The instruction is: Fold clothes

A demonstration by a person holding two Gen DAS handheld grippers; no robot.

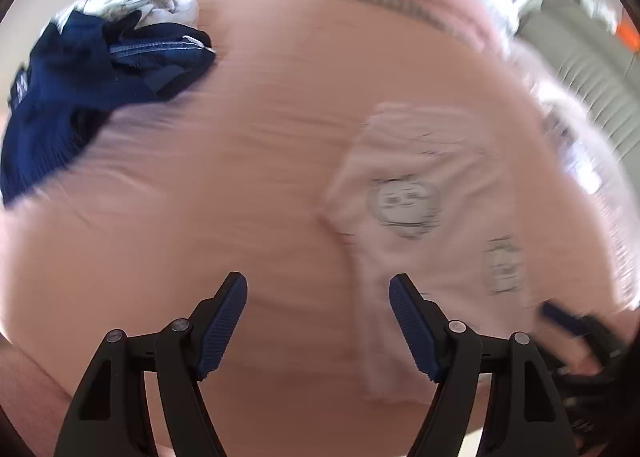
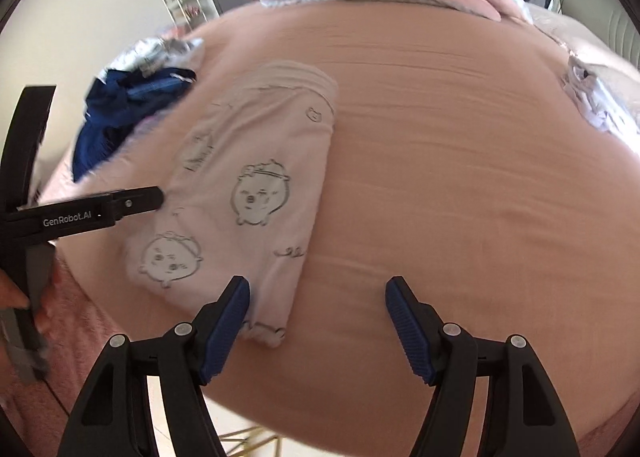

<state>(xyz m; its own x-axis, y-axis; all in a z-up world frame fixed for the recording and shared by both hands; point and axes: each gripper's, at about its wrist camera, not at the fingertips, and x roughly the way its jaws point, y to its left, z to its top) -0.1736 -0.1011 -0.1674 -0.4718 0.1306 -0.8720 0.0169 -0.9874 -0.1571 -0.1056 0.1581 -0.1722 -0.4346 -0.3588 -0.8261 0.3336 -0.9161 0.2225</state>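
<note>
Your left gripper [image 1: 318,321] and right gripper [image 2: 318,323] hover wide open, holding nothing, over pale printed pants [image 2: 256,193] folded lengthwise on the bed [image 2: 460,197]; navy garment [image 2: 120,117] lies near its far-left edge.

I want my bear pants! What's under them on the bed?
The pale printed pants lie flat on the pink bedsheet. Only sheet shows around them; anything beneath the fabric itself is covered.

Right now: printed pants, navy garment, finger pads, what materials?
Printed pants: looks like soft matte cotton knit; it lies limp, with a ribbed waistband. Navy garment: probably a smoother synthetic, with a zip-like strip, though blurred. Finger pads: blue ridged rubber or soft plastic, matte, on black hard-plastic arms.
</note>
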